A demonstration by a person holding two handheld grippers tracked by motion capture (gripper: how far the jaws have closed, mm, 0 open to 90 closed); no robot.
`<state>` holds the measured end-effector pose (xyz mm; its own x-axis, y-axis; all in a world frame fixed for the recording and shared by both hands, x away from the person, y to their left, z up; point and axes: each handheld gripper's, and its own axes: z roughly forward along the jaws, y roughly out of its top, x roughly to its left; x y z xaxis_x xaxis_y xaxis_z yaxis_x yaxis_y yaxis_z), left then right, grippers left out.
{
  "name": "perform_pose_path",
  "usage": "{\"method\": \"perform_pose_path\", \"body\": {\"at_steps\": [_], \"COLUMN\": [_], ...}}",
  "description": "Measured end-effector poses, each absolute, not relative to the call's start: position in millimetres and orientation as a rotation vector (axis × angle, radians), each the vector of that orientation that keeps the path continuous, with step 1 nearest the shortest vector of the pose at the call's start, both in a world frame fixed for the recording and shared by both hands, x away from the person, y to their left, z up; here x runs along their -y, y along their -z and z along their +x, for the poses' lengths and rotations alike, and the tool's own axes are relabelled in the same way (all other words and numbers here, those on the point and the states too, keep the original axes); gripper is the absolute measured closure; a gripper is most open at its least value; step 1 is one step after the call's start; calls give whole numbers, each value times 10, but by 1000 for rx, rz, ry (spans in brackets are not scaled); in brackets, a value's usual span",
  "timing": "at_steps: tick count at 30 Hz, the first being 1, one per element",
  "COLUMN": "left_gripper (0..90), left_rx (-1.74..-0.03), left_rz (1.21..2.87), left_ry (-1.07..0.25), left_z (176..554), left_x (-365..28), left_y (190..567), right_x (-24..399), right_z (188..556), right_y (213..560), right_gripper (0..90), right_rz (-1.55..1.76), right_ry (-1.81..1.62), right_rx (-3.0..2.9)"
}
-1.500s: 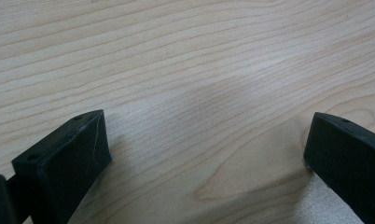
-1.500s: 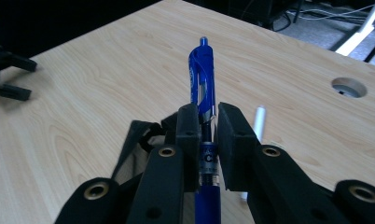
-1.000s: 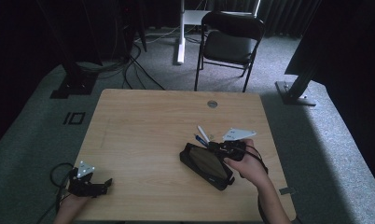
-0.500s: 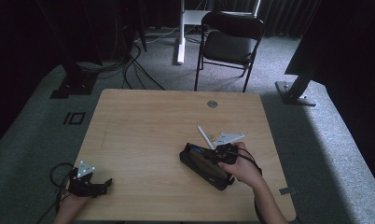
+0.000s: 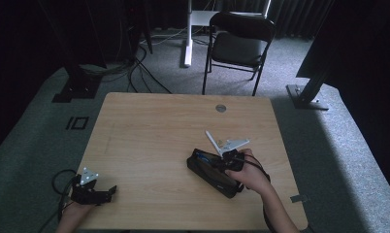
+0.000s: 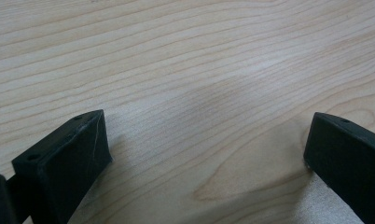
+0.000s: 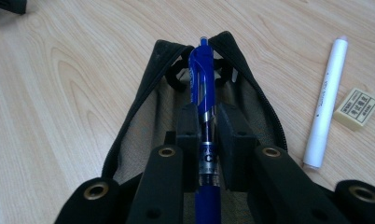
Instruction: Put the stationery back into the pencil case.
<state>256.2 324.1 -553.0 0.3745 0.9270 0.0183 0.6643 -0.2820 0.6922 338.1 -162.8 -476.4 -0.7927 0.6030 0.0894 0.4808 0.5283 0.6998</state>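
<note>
A blue pen is clamped between the jaws of the right claw and is held lengthwise inside the unzipped black pencil case on the table. Just beside the case, a white pen and an eraser are seen. Well apart from the case, the left claw is rested spread wide, with nothing gripped.

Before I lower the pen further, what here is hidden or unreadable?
- Pencil case interior: right gripper view, jaws and blue pen cover it.
- Pen's lower end: cut off by the bottom edge.
- Eraser print: too small to read.
- White pen lettering: high view, too small.
</note>
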Motion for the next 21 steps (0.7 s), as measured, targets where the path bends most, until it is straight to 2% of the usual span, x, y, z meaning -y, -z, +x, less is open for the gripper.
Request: {"method": "perform_pose_path", "body": {"at_steps": [21], "left_gripper": [3], "left_rx": [-1366], "left_rz": [2042], "left_ry": [-571], "left_z": [2562], "left_x": [-3242], "left_y": [5530], "right_x": [1454], "right_z": [3421], "right_y": [4832], "right_gripper": [794], "right_rz": [952], "right_ry": [-947], "right_rx": [-2647]}}
